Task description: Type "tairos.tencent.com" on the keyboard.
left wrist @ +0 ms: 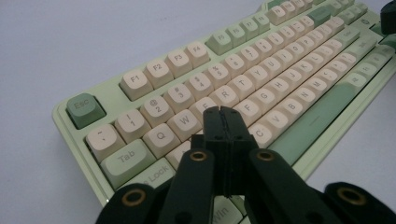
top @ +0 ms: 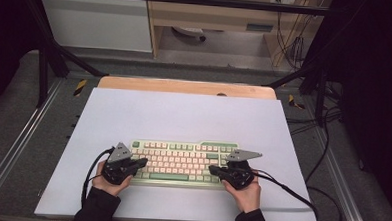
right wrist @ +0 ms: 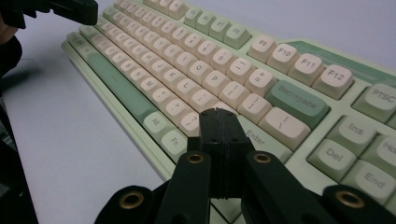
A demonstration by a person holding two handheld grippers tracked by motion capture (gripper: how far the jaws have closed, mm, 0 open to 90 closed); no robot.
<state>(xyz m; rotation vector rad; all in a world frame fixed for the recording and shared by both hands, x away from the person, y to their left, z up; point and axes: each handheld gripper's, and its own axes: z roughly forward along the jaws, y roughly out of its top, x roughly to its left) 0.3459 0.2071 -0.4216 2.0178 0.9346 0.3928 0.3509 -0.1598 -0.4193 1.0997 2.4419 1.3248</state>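
Note:
A pale green keyboard (top: 181, 163) with cream keys lies near the front of the white table top (top: 184, 115). My left gripper (top: 142, 162) hovers over the keyboard's left end, jaws pressed together with nothing between them. In the left gripper view its tips (left wrist: 223, 112) sit just above the keys (left wrist: 196, 108) around the D and F row. My right gripper (top: 212, 169) is over the right end, also shut and empty. In the right gripper view its tips (right wrist: 217, 113) hang over the keys near Enter (right wrist: 256, 138). The other gripper (right wrist: 70, 8) shows at the top left there.
Black cables (top: 300, 195) trail from both grippers across the table top toward its front corners. A wooden edge (top: 185, 86) runs along the far side of the table. Black frame legs (top: 46, 59) stand at the left and right behind it.

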